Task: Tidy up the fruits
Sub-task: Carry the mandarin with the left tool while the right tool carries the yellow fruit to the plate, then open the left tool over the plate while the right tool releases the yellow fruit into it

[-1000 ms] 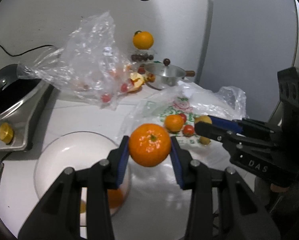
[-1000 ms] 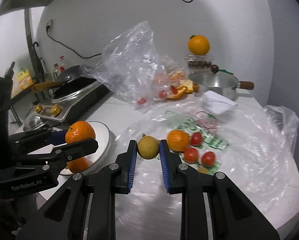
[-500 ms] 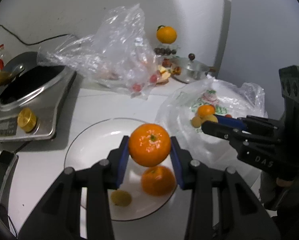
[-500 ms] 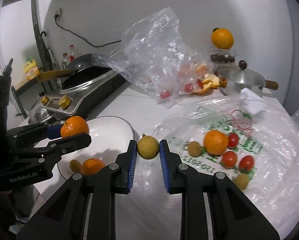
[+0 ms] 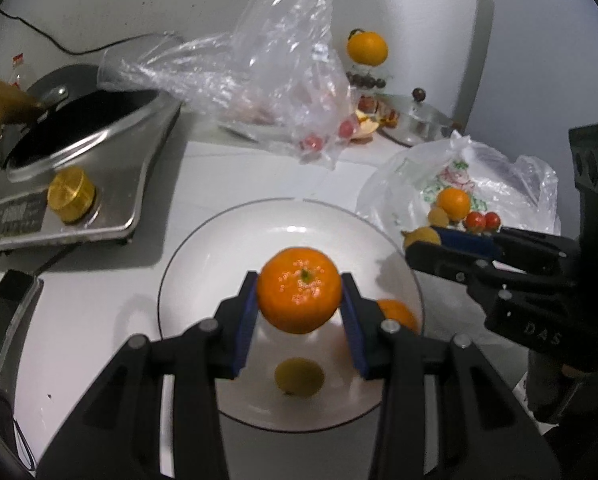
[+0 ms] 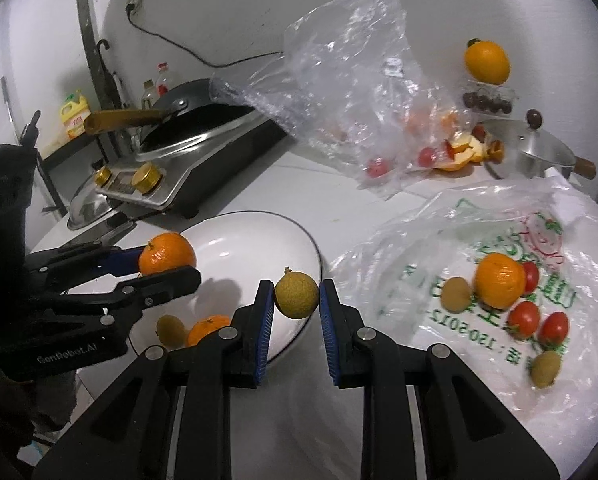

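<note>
My left gripper [image 5: 299, 300] pinches a round orange tangerine [image 5: 299, 288] above the middle of the white round plate [image 5: 227, 240], while my right gripper [image 6: 297, 304] pinches a small yellow-brown longan [image 6: 297, 294] over the plate's four o'clock rim. I should lower each fruit onto bare plate at twelve o'clock, clear of the tangerine and longan lying at six, then part the fingers gently so nothing rolls.

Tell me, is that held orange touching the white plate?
Apart. The right wrist view shows the orange in the left gripper held above the plate.
</note>
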The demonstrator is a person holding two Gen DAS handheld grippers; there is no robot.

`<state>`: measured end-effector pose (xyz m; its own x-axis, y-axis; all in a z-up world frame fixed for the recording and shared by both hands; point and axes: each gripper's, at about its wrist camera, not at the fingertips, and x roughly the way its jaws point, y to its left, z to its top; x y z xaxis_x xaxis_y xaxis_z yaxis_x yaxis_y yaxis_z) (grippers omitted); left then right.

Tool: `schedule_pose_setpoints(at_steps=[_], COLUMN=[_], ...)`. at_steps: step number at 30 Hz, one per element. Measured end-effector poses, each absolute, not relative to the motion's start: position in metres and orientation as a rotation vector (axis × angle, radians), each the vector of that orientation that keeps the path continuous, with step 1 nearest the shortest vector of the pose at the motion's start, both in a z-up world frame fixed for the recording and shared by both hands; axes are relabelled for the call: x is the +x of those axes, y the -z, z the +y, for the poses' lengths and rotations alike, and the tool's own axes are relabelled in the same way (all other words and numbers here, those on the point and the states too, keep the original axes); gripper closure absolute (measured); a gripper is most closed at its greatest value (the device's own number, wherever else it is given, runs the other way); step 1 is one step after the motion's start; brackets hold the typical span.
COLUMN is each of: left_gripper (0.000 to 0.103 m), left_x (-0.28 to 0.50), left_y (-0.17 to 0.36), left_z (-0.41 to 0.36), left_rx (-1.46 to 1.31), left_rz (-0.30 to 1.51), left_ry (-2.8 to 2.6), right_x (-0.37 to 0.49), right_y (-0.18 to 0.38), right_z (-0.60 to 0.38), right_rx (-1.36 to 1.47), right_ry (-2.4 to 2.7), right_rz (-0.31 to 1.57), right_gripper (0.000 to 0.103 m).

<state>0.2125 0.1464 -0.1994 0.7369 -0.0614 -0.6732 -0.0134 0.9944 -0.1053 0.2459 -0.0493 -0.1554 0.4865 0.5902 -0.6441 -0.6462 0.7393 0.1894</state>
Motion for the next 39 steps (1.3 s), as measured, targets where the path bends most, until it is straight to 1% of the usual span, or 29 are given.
schedule_pose_setpoints(at_steps=[19, 34, 36, 39], left_gripper=[0.062, 0.061, 0.057, 0.055], left_x=[0.195, 0.193, 0.193, 0.192], left_y=[0.215, 0.217, 0.216, 0.215], left_z=[0.176, 0.168, 0.167, 0.167], left_rx=[-0.16, -0.142, -0.145, -0.15], left_rz=[0.814, 0.842, 0.839, 0.838], left_ry=[-0.065, -0.096, -0.103, -0.116], right_x=[0.248, 0.243, 0.243, 0.243], right_y=[0.172, 0.172, 0.171, 0.17], right_z=[-0.025, -0.029, -0.029, -0.03], right_rx=[-0.114, -0.135, -0.14, -0.149], right_ry=[-0.784, -0.772, -0.773, -0.78], right_rz=[0.804, 0.807, 0.808, 0.808], right_gripper=[0.078, 0.078, 0.078, 0.078])
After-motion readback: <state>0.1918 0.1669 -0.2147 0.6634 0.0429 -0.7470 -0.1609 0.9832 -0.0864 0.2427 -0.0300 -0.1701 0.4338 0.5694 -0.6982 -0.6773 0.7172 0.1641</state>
